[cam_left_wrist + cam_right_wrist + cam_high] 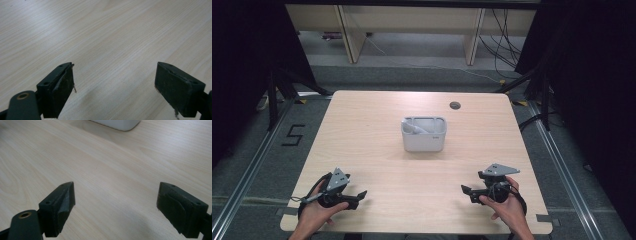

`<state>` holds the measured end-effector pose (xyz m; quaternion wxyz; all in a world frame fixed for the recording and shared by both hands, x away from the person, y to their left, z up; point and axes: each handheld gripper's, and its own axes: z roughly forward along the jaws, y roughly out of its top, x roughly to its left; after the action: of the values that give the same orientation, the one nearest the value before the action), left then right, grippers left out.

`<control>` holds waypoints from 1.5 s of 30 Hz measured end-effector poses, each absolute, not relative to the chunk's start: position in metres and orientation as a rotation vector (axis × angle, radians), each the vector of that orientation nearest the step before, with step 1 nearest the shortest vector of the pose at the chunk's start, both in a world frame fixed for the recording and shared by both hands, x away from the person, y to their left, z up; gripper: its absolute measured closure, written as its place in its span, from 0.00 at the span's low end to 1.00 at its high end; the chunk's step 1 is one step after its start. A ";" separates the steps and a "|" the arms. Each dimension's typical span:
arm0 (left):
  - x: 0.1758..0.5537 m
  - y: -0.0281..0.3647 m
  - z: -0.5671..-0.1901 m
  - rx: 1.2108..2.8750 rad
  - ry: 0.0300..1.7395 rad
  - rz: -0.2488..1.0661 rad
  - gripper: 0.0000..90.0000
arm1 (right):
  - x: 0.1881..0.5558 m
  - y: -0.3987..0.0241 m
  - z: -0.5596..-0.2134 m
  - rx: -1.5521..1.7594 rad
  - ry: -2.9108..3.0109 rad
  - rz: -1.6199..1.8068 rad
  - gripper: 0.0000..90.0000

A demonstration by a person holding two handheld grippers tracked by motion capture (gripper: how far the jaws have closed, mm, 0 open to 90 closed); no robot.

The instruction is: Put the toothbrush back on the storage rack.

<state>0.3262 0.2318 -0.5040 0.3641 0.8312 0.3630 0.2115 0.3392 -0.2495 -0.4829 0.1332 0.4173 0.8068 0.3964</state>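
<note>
A white rectangular bin [424, 134] stands at the middle of the wooden table [377, 165], with something pale lying inside it. My left gripper [360, 197] rests near the front left edge, held by a hand, its jaws pointing right. In the left gripper view the left gripper [114, 83] is open over bare wood. My right gripper [466, 192] sits near the front right edge, jaws pointing left. The right gripper [116, 205] is also open with nothing between its jaws, and the bin's base [117, 124] shows at the top of the right gripper view.
A round cable hole [455, 105] sits in the table's far right part. Black curtains flank both sides, and cables trail on the floor behind the table. A floor mark "5" [293, 135] lies to the left.
</note>
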 end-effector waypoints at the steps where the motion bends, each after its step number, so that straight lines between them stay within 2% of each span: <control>1: 0.326 0.232 -0.504 2.138 0.935 0.543 0.17 | 0.339 -0.251 -0.484 1.188 2.338 1.149 0.18; 25: 0.326 0.229 -0.506 2.148 0.883 0.547 0.17 | 0.321 -0.250 -0.489 1.200 2.376 1.073 0.18; 45: 0.326 0.229 -0.506 2.148 0.883 0.550 0.17 | 0.323 -0.250 -0.492 1.149 2.400 1.056 0.18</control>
<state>0.3258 0.2286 -0.5057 0.3688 0.8366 0.3439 0.2143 0.3229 -0.2498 -0.4918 0.1391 0.3975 0.8302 0.3653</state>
